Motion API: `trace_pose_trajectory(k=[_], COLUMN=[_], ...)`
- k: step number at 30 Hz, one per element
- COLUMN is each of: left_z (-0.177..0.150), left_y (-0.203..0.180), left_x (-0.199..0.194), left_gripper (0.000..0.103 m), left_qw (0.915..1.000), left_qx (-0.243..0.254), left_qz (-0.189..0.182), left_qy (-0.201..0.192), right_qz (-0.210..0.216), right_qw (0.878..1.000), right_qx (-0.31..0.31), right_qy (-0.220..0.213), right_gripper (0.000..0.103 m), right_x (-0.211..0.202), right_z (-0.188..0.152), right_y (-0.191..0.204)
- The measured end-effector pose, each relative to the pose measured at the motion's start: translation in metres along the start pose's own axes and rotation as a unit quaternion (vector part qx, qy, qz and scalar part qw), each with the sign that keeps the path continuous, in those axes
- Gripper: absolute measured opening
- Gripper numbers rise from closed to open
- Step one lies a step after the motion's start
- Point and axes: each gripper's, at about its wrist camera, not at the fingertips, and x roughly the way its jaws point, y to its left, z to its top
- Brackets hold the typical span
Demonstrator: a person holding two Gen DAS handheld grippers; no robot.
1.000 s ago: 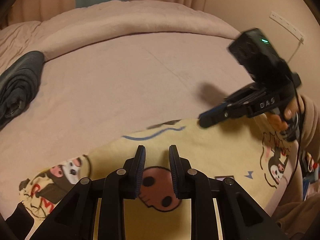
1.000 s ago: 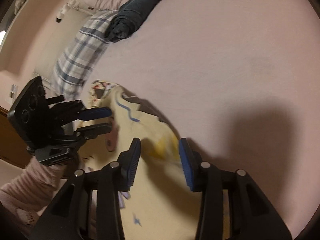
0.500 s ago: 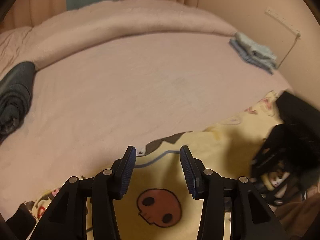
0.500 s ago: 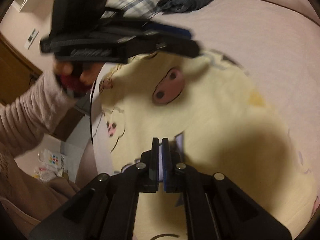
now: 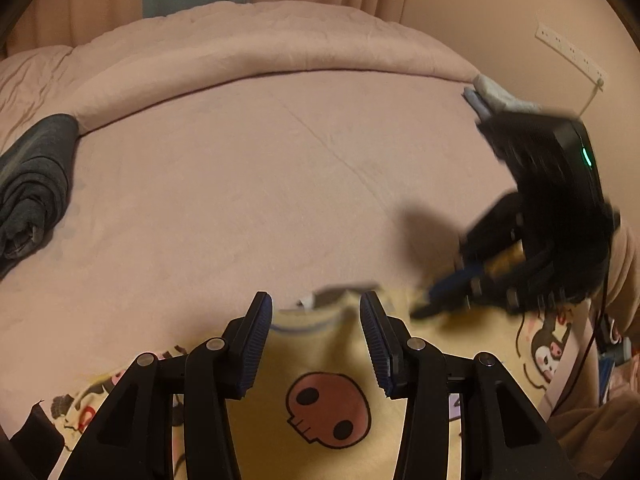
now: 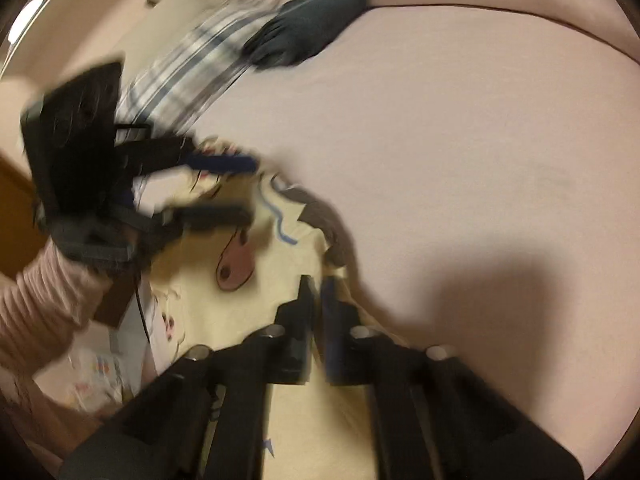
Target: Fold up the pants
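Since half a second ago our right gripper (image 6: 318, 284) has swung to the pants' (image 5: 320, 440) far edge, nearly closed, seemingly pinching cloth to pull; our left gripper (image 5: 316, 320) hovers wide over pants on the near bed (image 5: 240, 160).

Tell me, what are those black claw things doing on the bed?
A person is folding yellow cartoon pants on a pink bed, holding a gripper in each hand. The right gripper looks pinched shut on the pants' edge, though the picture is blurry. The left gripper is open over the pants, gripping nothing. A rolled dark garment lies off to the side.
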Motion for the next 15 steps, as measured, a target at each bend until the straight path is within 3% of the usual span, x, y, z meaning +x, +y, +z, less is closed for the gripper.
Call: trace_pose_trajectory(k=[2,4,7,9,12,15], left_z=[0.002,0.001,-0.006,-0.016,-0.034,-0.051], left_y=[0.0,-0.003,-0.011,-0.017,-0.016,-0.013], left_x=[-0.003,-0.006,0.0,0.008,0.016,0.018], left_gripper=[0.045,0.045,0.045,0.045,0.045,0.045], left_qw=[1.0,0.9998,0.9998,0.9997,0.9992,0.9987], left_qx=[-0.005,-0.01,-0.001,0.009,0.002,-0.004], left_qz=[-0.001,-0.013,-0.021,-0.011,0.0,0.0], left_qy=[-0.006,-0.01,0.004,0.021,0.041,0.051], right_qz=[0.013,-0.008,0.013,0.028,0.007,0.038], right_qw=[0.999,0.998,0.996,0.995,0.995,0.997], right_qx=[-0.03,-0.055,-0.093,-0.096,-0.087,-0.064], right_qy=[0.011,0.009,-0.004,0.01,0.046,0.031], right_gripper=[0.004,0.004,0.004,0.004,0.005,0.007], right_x=[0.005,0.0,-0.017,-0.011,0.016,0.011], right_z=[-0.006,-0.011,-0.028,-0.043,-0.058,-0.062], right_y=[0.014,0.028,0.053,0.063,0.064,0.065])
